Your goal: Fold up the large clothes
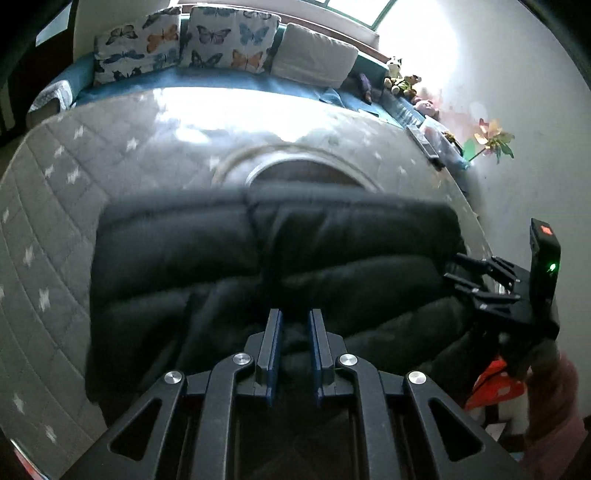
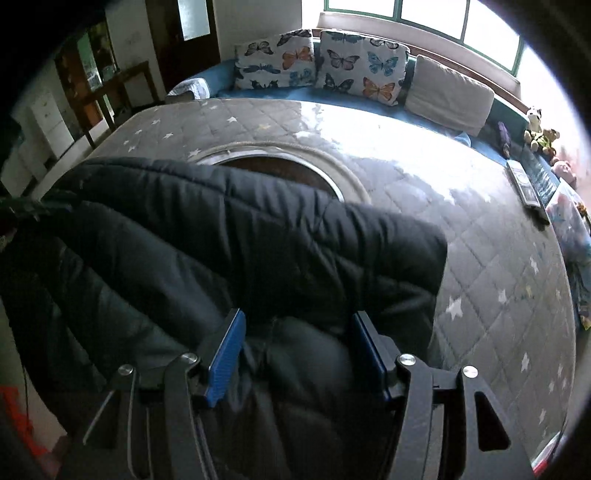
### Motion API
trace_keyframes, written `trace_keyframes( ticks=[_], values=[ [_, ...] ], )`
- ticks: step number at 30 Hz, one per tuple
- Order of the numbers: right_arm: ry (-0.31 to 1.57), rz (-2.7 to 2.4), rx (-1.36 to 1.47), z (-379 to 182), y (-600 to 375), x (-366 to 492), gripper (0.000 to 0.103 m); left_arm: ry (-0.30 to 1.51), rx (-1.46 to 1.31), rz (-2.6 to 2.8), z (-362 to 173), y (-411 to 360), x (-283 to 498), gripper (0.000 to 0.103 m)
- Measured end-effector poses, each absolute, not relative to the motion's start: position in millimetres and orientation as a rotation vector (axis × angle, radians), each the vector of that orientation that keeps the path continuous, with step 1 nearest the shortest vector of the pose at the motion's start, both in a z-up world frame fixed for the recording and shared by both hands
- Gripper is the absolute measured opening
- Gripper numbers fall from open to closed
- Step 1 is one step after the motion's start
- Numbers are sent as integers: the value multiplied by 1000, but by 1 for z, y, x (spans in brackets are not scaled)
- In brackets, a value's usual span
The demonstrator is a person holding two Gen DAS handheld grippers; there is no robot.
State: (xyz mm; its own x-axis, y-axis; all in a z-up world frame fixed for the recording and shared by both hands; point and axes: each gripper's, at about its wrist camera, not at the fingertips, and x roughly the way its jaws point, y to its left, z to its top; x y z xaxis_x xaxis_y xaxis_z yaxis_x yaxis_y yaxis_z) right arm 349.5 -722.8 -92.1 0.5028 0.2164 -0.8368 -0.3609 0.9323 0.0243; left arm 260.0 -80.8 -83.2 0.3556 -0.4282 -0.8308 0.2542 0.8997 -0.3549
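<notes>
A black padded jacket (image 1: 258,258) is seen lying folded on a grey quilted cover (image 1: 55,221) printed with white stars; whether this is a bed or something else cannot be told. A round opening (image 2: 280,168) in the cover is partly hidden by the jacket's far edge.

The left claw (image 1: 295,332) is held low over the jacket's near part, its blue pads (image 1: 275,343) a narrow gap apart, with dark fabric seen between them; whether fabric is pinched cannot be told. The right claw (image 2: 297,347) is spread wide over the jacket, nothing being gripped, and is also seen at the jacket's right end in the left view (image 1: 476,277).

Butterfly pillows (image 2: 321,62) and a plain pillow (image 2: 448,94) are lined up at the far side under a window (image 2: 424,14), and soft toys (image 2: 539,129) are gathered at the right.
</notes>
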Motion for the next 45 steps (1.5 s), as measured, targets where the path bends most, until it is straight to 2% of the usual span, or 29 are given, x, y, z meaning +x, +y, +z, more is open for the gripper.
trace_keyframes(
  ticks=[8,10,17,23,25,33,35,38,40,45],
  values=[
    [829,271,-282,-105,-709,292,65,1042,-214,-494,-126,-72,229,16],
    [839,270,-344,-89,-703,291,64,1042,-192,-493,-126,-75,227,16],
    [808,416,-276,-39,-664,289,64,1040,-144,-500,-135,-85,221,16],
    [936,451,-312,-100,-632,292,64,1042,-139,-515,-134,-81,213,16],
    [860,431,-406,-116,-625,277,64,1045,-150,-526,-136,-80,214,16],
    [846,389,-350,-59,-674,276,63,1033,-130,-525,-134,-73,209,16],
    [863,354,-335,-62,-688,282,63,1027,-122,-523,-135,-74,206,16],
    [943,342,-257,-98,-702,289,64,1021,-138,-519,-141,-77,205,16],
    [913,352,-246,-106,-704,285,64,1020,-142,-523,-145,-78,205,16],
    [905,387,-239,-79,-709,280,63,1048,-128,-512,-130,-77,204,16]
  ],
)
